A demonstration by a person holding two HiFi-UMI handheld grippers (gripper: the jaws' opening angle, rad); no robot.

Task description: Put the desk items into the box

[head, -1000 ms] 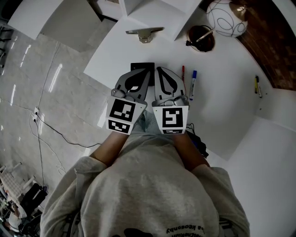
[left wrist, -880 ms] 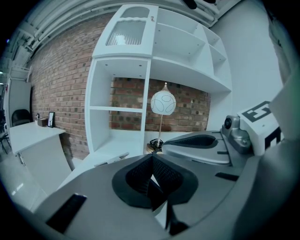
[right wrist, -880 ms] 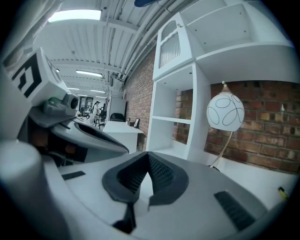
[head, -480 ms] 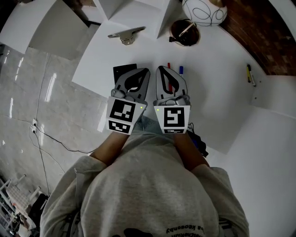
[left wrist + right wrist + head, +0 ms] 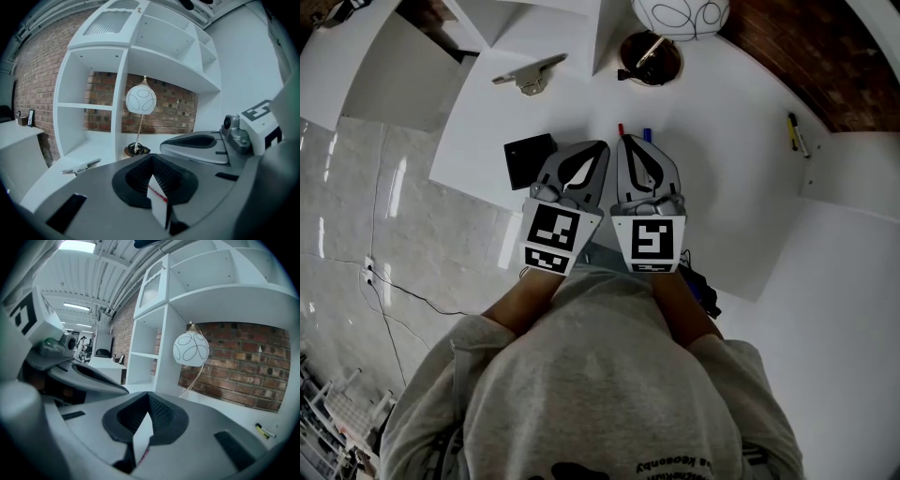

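Both claws are pressed shut and hold nothing. The left gripper (image 5: 596, 147) and right gripper (image 5: 624, 142) lie side by side, all but touching, low over the white desk (image 5: 722, 206). Each gripper view shows only a sliver of desk behind the closed tips. Just past the right claw's tips, at 12 o'clock, a red marker (image 5: 621, 128) pokes out, with a blue marker (image 5: 646, 134) beside it at 1 o'clock. A black pad (image 5: 530, 159) lies near the left claw at 9 o'clock. Farther out are a metal clip (image 5: 528, 75) at 11 o'clock, the lamp base (image 5: 649, 58) at 12, and two pens (image 5: 795, 134) well apart at 2 o'clock. I cannot pick out the box with any certainty. As I judge it, closed jaws going forward would shove the markers rather than grip them, and round barrels on a smooth top would roll away. Opening with the claws this close could also knock one against the other. The pad is thin, flat and matte, so an edge may be hard to catch. The clip is shiny metal and looks likely to skid.
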